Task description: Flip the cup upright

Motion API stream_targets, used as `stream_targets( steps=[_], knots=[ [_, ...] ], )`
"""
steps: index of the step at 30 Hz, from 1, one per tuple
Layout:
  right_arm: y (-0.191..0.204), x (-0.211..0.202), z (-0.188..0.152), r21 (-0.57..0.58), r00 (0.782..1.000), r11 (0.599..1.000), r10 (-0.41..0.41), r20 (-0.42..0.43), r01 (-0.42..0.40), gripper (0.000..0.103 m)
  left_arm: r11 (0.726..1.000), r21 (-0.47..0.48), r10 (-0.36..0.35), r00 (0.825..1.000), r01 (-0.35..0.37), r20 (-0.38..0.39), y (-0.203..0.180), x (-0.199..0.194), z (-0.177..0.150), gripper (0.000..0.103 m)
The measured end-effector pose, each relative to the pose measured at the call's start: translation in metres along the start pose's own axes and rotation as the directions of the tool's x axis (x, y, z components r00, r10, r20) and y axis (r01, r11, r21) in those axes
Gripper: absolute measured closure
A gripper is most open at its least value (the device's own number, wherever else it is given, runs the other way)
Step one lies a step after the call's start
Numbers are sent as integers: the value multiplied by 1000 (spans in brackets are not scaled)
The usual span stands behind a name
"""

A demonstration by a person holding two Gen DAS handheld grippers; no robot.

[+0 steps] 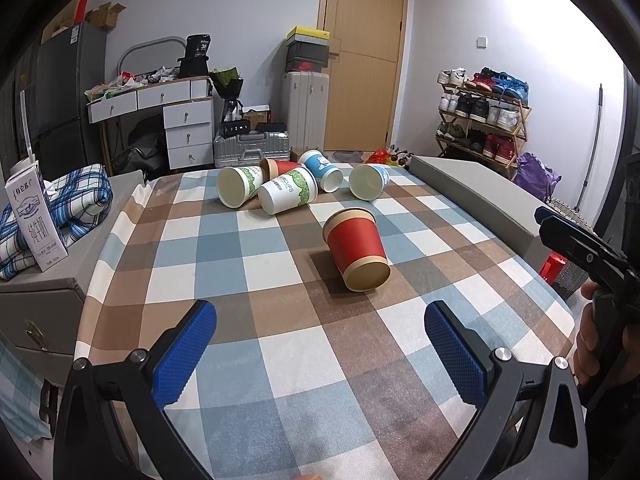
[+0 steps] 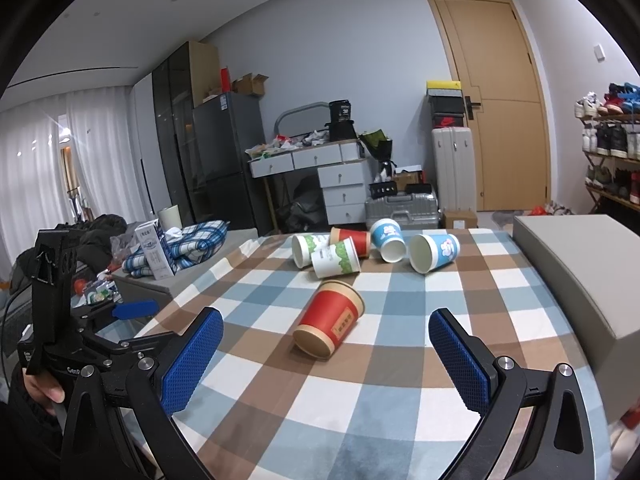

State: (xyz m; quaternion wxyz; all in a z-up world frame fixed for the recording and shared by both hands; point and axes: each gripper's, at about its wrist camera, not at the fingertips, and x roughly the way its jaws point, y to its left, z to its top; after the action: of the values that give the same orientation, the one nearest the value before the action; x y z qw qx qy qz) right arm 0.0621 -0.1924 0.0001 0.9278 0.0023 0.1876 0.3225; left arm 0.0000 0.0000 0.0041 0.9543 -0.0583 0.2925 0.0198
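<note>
A red paper cup [image 1: 356, 250] lies on its side on the checked tablecloth [image 1: 248, 280], its base toward me. It also shows in the right wrist view [image 2: 330, 318]. My left gripper [image 1: 320, 316] is open and empty, a little short of the cup. My right gripper [image 2: 326, 324] is open and empty, its fingers wide on either side of the cup's near end, short of it. Several more cups lie on their sides at the far edge: green-white cups [image 1: 286, 196], another red one [image 1: 280, 168] and blue ones [image 1: 368, 180].
A grey box [image 1: 476, 192] runs along the table's right side. A milk carton [image 1: 36, 216] and a plaid cloth [image 1: 76, 196] sit on a grey unit at the left. The right gripper's body [image 1: 584, 256] shows at the left view's right edge.
</note>
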Motion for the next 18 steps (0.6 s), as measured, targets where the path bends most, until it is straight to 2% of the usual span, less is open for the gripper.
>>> stream_targets(
  steps=[18],
  knots=[
    [0,-4,1,4,1000,1000,-4,13,4,0,1000,-1,3,1000,-3,3,1,0,1,2]
  ],
)
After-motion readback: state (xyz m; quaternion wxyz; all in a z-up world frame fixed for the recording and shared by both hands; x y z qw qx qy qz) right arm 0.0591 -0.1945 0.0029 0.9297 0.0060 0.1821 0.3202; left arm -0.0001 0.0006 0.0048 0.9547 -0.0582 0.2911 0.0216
